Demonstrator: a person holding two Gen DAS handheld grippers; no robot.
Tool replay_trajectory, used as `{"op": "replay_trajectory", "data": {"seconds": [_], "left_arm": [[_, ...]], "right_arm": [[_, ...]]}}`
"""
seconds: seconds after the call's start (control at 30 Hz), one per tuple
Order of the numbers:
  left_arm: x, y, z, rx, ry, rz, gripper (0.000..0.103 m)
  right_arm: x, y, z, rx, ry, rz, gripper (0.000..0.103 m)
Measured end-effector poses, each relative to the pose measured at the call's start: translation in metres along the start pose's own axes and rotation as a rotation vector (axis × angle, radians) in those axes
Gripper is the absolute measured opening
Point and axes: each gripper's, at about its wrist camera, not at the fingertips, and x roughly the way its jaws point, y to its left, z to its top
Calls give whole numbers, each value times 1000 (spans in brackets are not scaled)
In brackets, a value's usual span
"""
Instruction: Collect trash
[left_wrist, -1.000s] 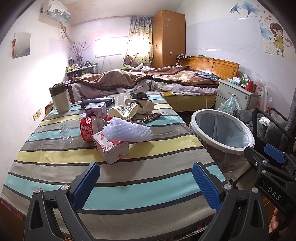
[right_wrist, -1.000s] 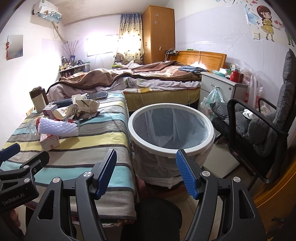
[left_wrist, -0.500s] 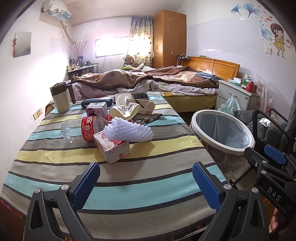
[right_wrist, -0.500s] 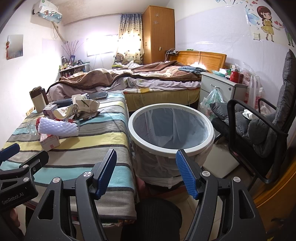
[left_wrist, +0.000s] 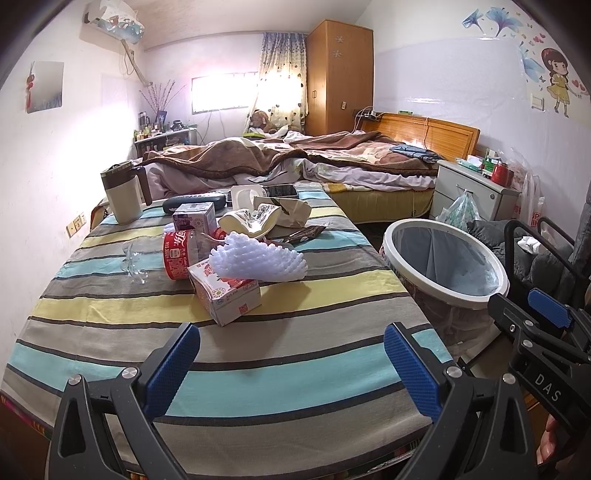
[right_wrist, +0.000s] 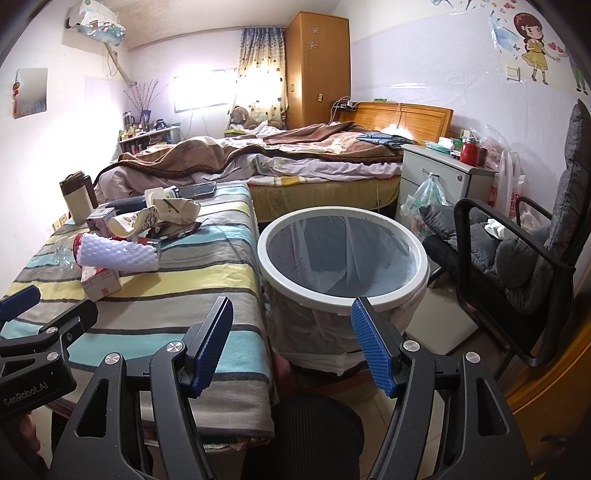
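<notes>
Striped cloth in teal, yellow, grey and brown covers the table (left_wrist: 258, 369), which stands in a bedroom with an unmade bed (left_wrist: 332, 158) behind it and a wooden wardrobe (left_wrist: 338, 74) in the far corner. Trash lies clustered on the far half of the table: a white foam fruit net with a knobbly surface (left_wrist: 258, 258) rests on top of a pink-and-white drink carton (left_wrist: 227, 295) lying on its side. Just behind them lies a clear plastic bottle with a red label (left_wrist: 175, 254), also on its side, and beyond it a small purple-grey carton (left_wrist: 194, 219) stands upright. A crushed cream paper cup (left_wrist: 249, 221) and a dark snack wrapper (left_wrist: 304, 233) lie near the table's right edge. A beige mug with a dark lid (left_wrist: 123, 197) stands at the far left corner. Beside the table, on the floor, is a round white-rimmed bin lined with a translucent bag (right_wrist: 343, 254); nothing can be made out inside it. A grey cushioned armchair (right_wrist: 535, 240) sits to its right.

The left gripper (left_wrist: 291, 365) hovers over the near table edge, blue-padded fingers (left_wrist: 173, 363) spread wide, holding and touching nothing. The right gripper (right_wrist: 291, 343) hangs before the bin's near rim, fingers (right_wrist: 371, 347) likewise spread wide and empty.
</notes>
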Motion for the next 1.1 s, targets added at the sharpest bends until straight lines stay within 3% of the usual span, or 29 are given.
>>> {"op": "replay_trajectory", "data": {"seconds": [0.73,1.1], "left_arm": [[0,2,0,-8,8,2,101],[13,50,0,-81,36,45,101]], "right_arm": [[0,1,0,-4,2,5,68],[17,21,4,-66,6,115,68]]}}
